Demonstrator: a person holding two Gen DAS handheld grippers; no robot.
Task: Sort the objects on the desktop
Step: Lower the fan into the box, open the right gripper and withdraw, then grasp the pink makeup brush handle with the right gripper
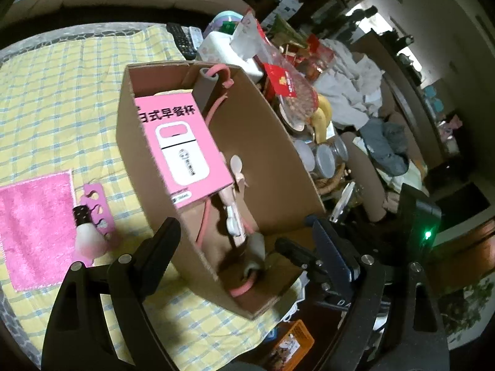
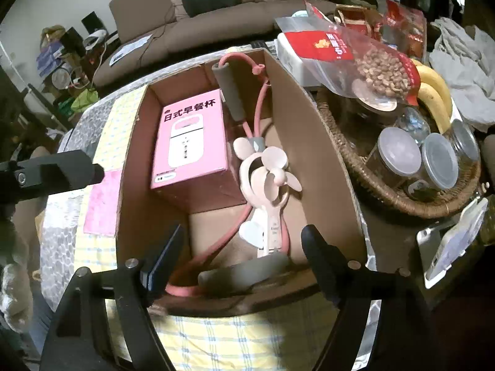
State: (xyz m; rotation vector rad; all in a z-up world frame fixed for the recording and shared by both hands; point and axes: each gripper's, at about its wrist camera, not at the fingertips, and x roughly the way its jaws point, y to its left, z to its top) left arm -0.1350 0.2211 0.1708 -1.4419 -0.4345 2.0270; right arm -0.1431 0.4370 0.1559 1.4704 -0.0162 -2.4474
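Note:
A cardboard box [image 1: 272,142] [image 2: 328,167] stands on the yellow checked tablecloth [image 1: 62,92]. Inside lie a pink product carton [image 1: 182,145] [image 2: 188,142], a pink hand fan [image 2: 269,182] [image 1: 235,219] and a pink resistance band with grey handles [image 2: 230,92] [image 1: 205,88]. My left gripper [image 1: 244,241] is open, hovering over the box's near end. My right gripper [image 2: 244,247] is open and empty, just above the box's near wall. A makeup brush [image 1: 86,232], a pink toe separator [image 1: 97,210] and a pink cloth [image 1: 34,225] lie left of the box.
A wicker basket [image 2: 386,198] with lidded jars [image 2: 399,154], bananas [image 2: 433,92] and a bag of nuts [image 2: 371,68] sits right of the box. Remote controls [image 1: 182,38] lie at the table's far side. A phone [image 2: 454,241] lies at the right. A sofa [image 2: 216,15] stands behind.

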